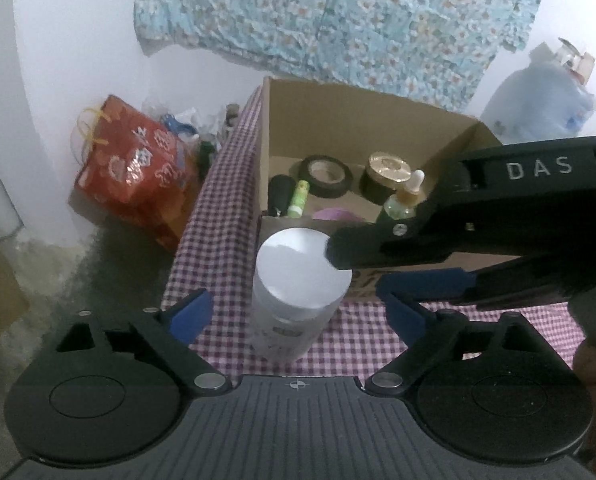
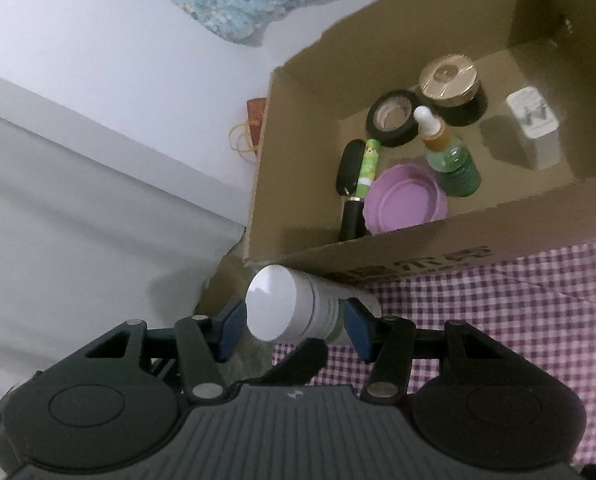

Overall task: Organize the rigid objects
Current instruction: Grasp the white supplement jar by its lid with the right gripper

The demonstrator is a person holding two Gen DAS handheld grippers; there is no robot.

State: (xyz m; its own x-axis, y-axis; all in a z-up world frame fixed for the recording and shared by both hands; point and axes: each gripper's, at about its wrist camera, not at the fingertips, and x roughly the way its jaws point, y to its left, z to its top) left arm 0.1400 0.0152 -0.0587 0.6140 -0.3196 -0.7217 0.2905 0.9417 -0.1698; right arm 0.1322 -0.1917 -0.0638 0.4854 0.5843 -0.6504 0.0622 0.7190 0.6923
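Note:
A white-capped bottle (image 1: 298, 292) stands on the checked cloth just in front of the cardboard box (image 1: 266, 120). My left gripper (image 1: 298, 312) is open, its blue pads either side of the bottle with gaps. My right gripper (image 2: 294, 328) reaches in from the right and has its pads at the bottle (image 2: 294, 308) just below the cap; it is open, with gaps to the bottle. The right gripper also shows in the left wrist view (image 1: 362, 268). The box (image 2: 418, 248) holds a tape roll (image 2: 394, 118), a gold-lidded jar (image 2: 450, 84), a dropper bottle (image 2: 446, 152), a purple lid (image 2: 402, 196) and a white charger (image 2: 534, 128).
The table's left edge (image 1: 202, 216) drops to the floor close beside the bottle. A red gift bag (image 1: 138, 168) sits on the floor against the white wall. A large water jug (image 1: 546, 96) stands at the back right. A floral cloth (image 1: 338, 16) hangs behind the box.

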